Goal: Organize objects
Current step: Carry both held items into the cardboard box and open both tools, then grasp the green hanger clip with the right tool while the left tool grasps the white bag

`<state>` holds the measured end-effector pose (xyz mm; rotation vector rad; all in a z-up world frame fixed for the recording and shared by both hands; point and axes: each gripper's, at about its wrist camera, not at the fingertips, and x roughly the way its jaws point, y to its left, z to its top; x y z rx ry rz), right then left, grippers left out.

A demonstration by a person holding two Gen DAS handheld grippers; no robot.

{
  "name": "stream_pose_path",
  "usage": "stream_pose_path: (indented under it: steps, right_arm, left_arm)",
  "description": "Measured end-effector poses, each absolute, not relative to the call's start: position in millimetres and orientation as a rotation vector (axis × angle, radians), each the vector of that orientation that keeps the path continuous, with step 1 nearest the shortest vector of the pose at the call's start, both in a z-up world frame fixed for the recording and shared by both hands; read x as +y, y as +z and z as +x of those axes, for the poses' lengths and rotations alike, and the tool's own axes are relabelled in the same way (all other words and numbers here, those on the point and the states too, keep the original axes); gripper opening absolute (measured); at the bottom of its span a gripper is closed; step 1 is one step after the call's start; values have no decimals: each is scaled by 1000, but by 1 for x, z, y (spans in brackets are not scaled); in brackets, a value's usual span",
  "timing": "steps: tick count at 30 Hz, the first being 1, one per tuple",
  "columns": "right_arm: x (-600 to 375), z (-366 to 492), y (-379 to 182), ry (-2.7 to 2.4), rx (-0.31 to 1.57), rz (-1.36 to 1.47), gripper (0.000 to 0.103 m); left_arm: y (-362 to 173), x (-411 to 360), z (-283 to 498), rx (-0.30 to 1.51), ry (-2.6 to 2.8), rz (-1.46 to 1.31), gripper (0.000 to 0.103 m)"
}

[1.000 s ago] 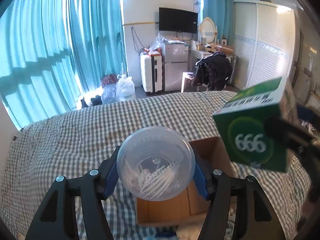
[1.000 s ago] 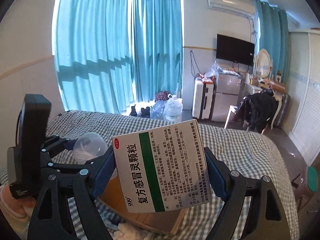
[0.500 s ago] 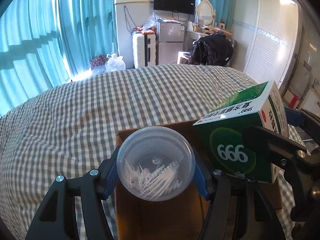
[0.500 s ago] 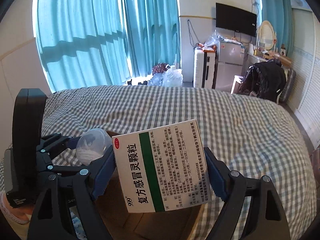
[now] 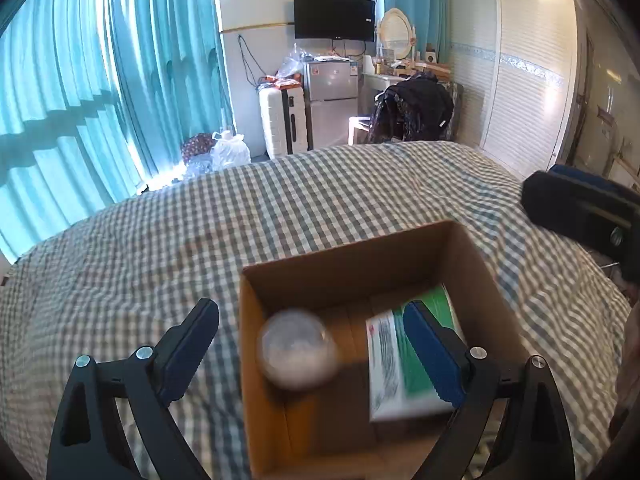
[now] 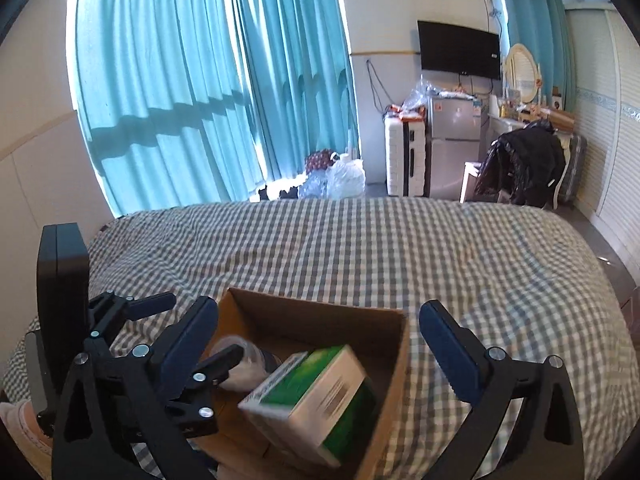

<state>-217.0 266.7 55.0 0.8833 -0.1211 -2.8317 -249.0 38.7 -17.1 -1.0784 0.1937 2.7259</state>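
An open cardboard box [image 5: 352, 252] sits on the checked bed; it also shows in the right wrist view [image 6: 320, 312]. My left gripper [image 5: 316, 344] is open above the box. A clear round tub of cotton swabs [image 5: 296, 354], blurred by motion, is in the air inside the box between my spread jaws. My right gripper [image 6: 320, 340] is open above the box. The green and white medicine box [image 6: 316, 396], blurred and tilted, is dropping into the cardboard box; it shows in the left wrist view [image 5: 400, 364] too. The tub [image 6: 240, 364] is partly hidden behind the left gripper.
The grey and white checked bedspread [image 5: 200, 232] surrounds the box. The right gripper's body [image 5: 584, 212] hangs at the right edge. Beyond the bed stand teal curtains [image 6: 200, 80], a white suitcase [image 5: 280, 120], a small fridge [image 5: 330, 100] and a chair with dark clothes [image 5: 412, 108].
Both grippers opened. The swab tub left my left gripper and the medicine box left my right gripper; both are now falling into the cardboard box.
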Motion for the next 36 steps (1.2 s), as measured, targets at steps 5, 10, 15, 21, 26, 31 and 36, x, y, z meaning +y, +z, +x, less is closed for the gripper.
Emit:
stream_pose_path:
  steps: [5, 10, 15, 21, 26, 31, 36]
  right_arm:
    - [279, -171, 98, -2863, -113, 865, 101]
    - [282, -110, 157, -2907, -41, 762, 102]
    - [279, -54, 193, -2903, 95, 702, 102]
    - [269, -15, 183, -2844, 246, 719, 103]
    - [266, -13, 125, -2796, 273, 789, 103]
    - [271, -33, 43, -2714, 303, 985, 103]
    - [275, -58, -25, -2613, 371, 1176, 103]
  left_arm:
    - [28, 27, -203, 145, 2748, -1055, 97]
    - [80, 24, -154, 143, 2803, -1015, 101]
    - [99, 22, -109, 116, 2775, -1008, 103]
    - [69, 18, -73, 133, 2801, -1091, 103]
    - [10, 25, -58, 183, 2921, -1174, 103]
    - [-53, 33, -53, 124, 2887, -1304, 103]
    - [-105, 47, -63, 151, 2774, -1470, 103]
